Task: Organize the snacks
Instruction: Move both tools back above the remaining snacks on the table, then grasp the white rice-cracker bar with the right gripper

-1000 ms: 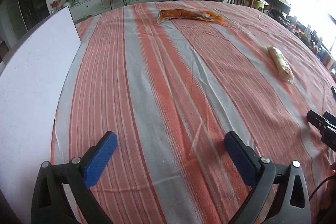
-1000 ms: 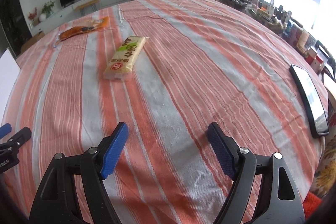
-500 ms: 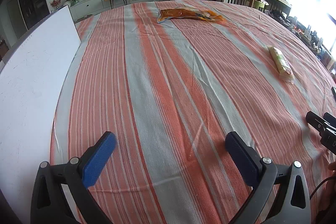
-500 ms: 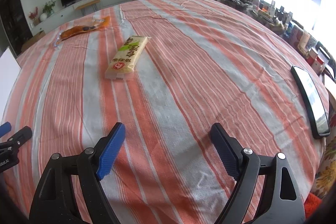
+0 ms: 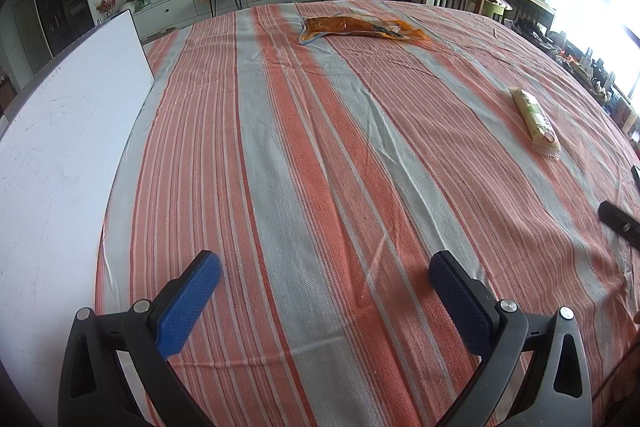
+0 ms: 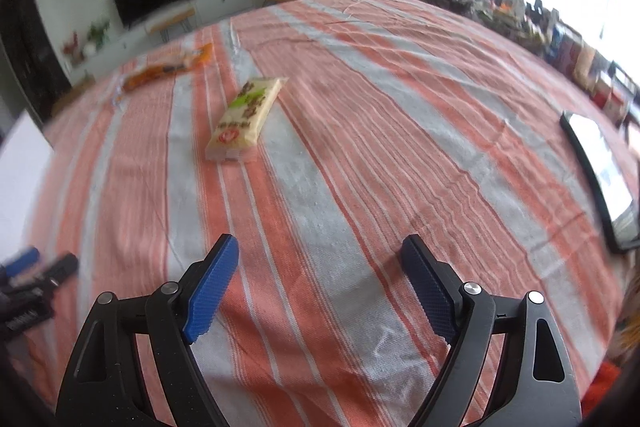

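On the striped tablecloth, cream snack pack at 11 o'clock, orange packet further out; nothing's grouped yet, right gripper and left gripper both wide, empty.

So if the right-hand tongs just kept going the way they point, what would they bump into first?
Probably the striped tablecloth just ahead: the open right tongs tilt downward, well short of the pale snack pack.

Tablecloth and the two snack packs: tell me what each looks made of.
Tablecloth: woven fabric, matte; a visible weave, stripes and soft wrinkles.
Orange snack pack: probably thin plastic film, glossy; it glints and has a flat, clear-looking sealed edge.
Pale snack pack: likely printed plastic wrap, slightly shiny, with a crimped end; blur leaves the finish uncertain.
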`<state>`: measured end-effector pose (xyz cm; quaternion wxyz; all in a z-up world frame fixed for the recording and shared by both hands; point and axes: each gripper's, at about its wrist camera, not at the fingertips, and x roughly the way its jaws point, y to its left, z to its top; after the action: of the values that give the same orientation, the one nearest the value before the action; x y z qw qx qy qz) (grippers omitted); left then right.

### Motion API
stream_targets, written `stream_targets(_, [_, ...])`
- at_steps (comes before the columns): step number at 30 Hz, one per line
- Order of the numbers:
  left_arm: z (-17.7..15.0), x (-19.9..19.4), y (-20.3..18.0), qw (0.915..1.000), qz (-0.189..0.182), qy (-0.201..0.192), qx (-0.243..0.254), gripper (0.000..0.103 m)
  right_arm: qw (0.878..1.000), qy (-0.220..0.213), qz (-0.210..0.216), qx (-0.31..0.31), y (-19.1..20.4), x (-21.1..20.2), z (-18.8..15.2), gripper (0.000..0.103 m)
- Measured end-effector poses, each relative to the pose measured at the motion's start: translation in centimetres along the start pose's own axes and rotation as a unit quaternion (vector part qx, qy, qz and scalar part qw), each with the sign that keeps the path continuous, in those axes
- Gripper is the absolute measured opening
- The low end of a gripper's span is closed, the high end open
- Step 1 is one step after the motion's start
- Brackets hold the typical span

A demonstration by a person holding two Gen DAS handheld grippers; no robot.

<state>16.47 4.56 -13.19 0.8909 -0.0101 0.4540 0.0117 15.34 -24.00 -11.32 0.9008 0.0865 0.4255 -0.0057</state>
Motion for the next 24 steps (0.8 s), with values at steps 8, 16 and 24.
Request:
stream_targets(8, [0.0, 0.0, 0.0, 1.0000, 0.000, 0.000, 0.000, 0.103, 0.999, 0.022, 0.034, 0.008, 2.4, 2.0, 4.9, 0.085])
stream_targets(16, [0.0, 0.0, 0.0, 1.0000, 0.000, 0.000, 0.000, 0.103, 0.994, 0.059, -0.048, -0.073, 8.3, 8.6, 7.9, 0.082])
stream_targets(24, [0.0, 0.0, 0.0, 1.0000, 0.000, 0.000, 0.001, 0.103, 0.996, 0.023, -0.041, -0.082, 6.1, 6.8, 6.7, 0.037])
